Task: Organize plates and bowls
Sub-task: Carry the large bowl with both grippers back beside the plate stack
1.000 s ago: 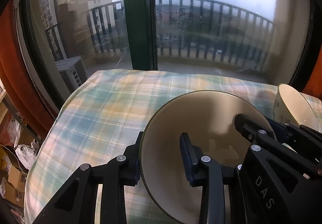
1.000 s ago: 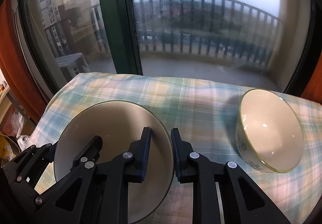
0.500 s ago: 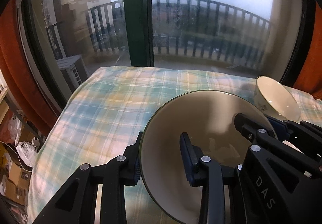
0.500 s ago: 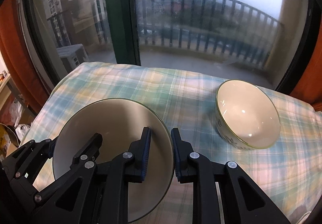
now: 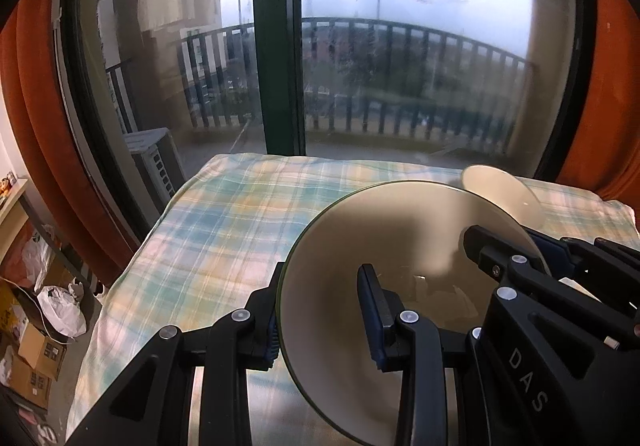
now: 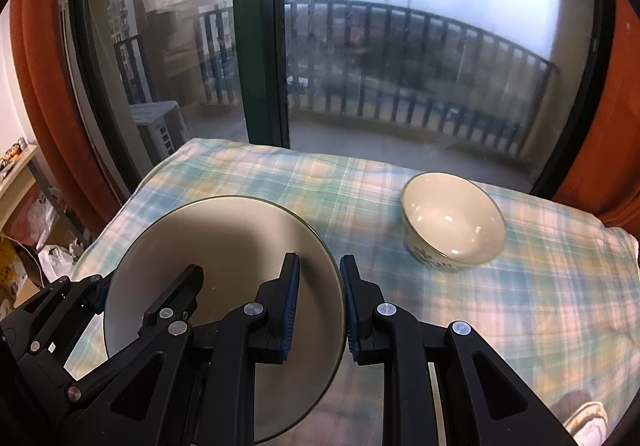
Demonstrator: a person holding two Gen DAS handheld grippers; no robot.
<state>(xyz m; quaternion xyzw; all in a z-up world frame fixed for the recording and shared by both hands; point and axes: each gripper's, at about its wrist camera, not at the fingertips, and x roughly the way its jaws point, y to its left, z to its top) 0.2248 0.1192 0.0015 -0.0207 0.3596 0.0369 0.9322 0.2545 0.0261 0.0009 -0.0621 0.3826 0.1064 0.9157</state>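
Holding: you grip 1 plate (image 6: 224, 278) with both tools, its rim pinched on 2 opposite sides, and it hangs tilted above the tabletop (image 6: 540, 286) with its plaid cloth.
Left hand-held gripper (image 5: 320, 320): narrow, clamped on the plate's left rim, 1 finger behind the rim and 1 on the inner face.
Right hand-held gripper (image 6: 318, 304): narrow, clamped on the plate's right rim, the edge running between the 2 blue pads (image 6: 290, 302).
Bowl (image 6: 452, 221): upright on the cloth, well apart from the plate toward the far right, beside the window (image 6: 400, 45); in the left view only part of it (image 5: 500, 193) shows past the plate's edge.
Step in hand: by my reading, you are carrying the plate to its resting spot; nothing is stacked yet.
Next move: likely level the plate, lower it flat onto a bare part of the cloth, then open both tools together so neither side drops first. After that the bowl needs fetching.
Risk: a rim-only grip on glazed ware may slip if 1 side loosens early.
Change from 1 second ago: the grip on the plate is unchanged, but the bowl now sits farther off and smaller in both views, and more cloth and window show, so you appear to have drawn back and up.
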